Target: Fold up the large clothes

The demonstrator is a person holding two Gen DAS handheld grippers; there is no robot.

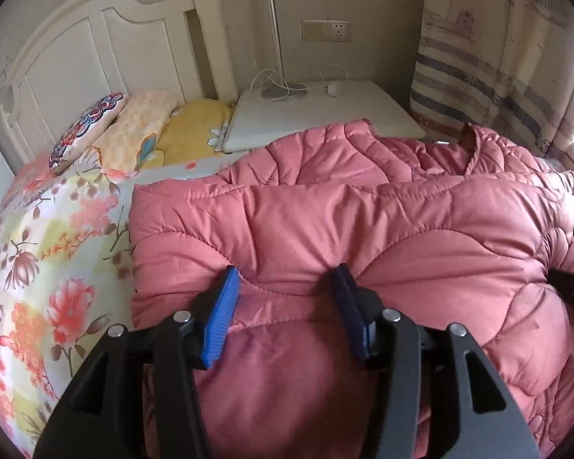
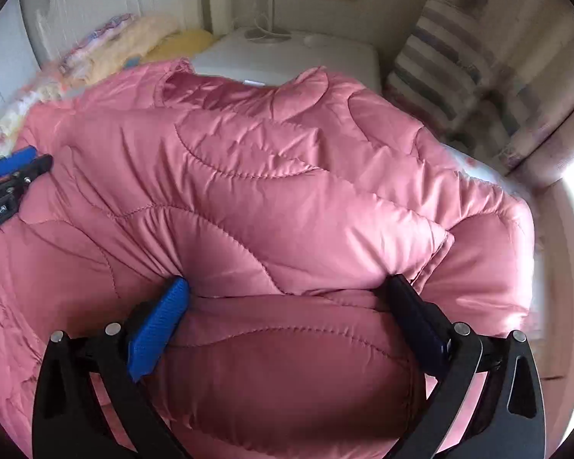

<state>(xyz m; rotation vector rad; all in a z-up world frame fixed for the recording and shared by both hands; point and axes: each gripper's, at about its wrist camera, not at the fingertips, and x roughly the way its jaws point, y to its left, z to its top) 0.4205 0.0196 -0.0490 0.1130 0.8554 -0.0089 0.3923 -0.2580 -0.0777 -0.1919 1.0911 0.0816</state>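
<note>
Bed point(image 1: 57, 229) — jacket point(image 1: 363, 222) between fingers point(image 1: 222, 306)

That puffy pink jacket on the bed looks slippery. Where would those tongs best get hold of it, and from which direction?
Probably at the near folded edge of the pink jacket, coming down from above on the side nearest the person. There the padding bunches into a thick ridge that the left tongs and right tongs can straddle; the flat quilted middle offers nothing to pinch.

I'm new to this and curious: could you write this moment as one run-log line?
task: fold coat | pink quilted coat: on bed | left gripper: padding between fingers | right gripper: wider, also on coat
</note>
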